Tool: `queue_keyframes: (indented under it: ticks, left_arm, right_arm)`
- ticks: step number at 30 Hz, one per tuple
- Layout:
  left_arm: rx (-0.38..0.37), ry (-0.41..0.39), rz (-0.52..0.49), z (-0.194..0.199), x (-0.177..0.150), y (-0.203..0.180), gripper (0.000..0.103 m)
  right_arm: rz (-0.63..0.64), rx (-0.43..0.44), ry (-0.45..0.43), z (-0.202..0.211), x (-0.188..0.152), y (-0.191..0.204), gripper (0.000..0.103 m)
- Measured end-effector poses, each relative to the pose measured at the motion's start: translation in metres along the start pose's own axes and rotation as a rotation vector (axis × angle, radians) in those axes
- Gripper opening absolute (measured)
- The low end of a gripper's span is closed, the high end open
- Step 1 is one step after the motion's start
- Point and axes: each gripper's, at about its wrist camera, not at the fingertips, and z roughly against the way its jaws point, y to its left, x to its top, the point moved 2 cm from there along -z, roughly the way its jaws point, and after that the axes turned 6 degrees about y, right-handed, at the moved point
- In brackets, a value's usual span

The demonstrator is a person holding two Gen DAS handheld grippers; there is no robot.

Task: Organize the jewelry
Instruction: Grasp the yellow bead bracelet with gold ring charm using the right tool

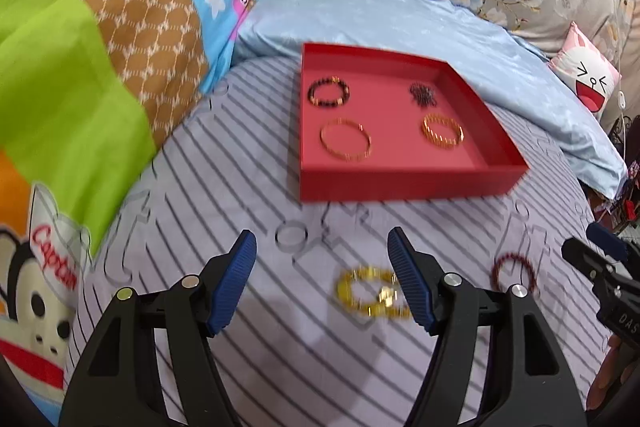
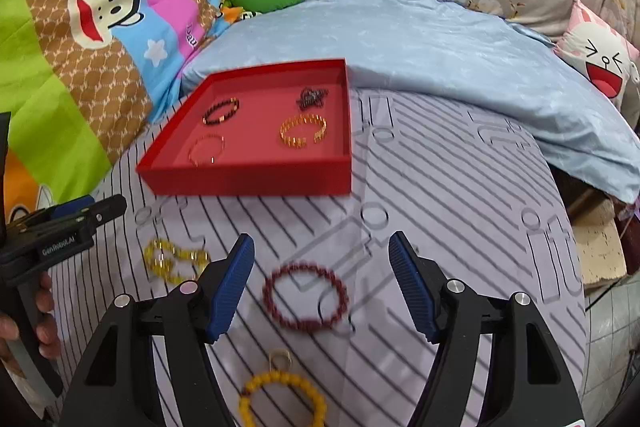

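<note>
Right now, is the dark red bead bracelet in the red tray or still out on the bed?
Out. The dark red bracelet lies on the striped sheet, in front of the red tray, between the open right gripper fingers.

Open right claw hovers above dark-red bracelet (red tray beyond).

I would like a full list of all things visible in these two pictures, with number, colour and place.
tray: 1, red, on the striped sheet
bracelets in the tray: 4; dark beaded, dark bunched, thin gold, gold link
yellow bead string: 1, on the sheet, before the tray
dark red bracelet: 1, on the sheet
yellow bead bracelet: 1, nearest the right camera
striped sheet: 1, lilac
blue pillow: 1, behind the tray
cartoon quilt: 1, multicoloured, at left
left hand-held gripper: open
right hand-held gripper: open
</note>
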Motion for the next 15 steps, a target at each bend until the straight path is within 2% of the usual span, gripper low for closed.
queue_keyframes:
  ticks: [7,11,15]
  left_arm:
    - [-0.002,0.022,-0.017,0.010,-0.035,-0.001,0.065]
    - [-0.005,0.046,-0.017,0.011,-0.053,0.000,0.065]
    - [-0.003,0.067,-0.004,0.011,-0.067,0.003,0.065]
  right_arm:
    - [-0.016,0.006,0.074,0.006,-0.056,-0.002,0.064]
    - [-0.022,0.003,0.105,0.002,-0.074,0.000,0.056]
    - [-0.039,0.011,0.118,-0.001,-0.082,-0.001,0.054]
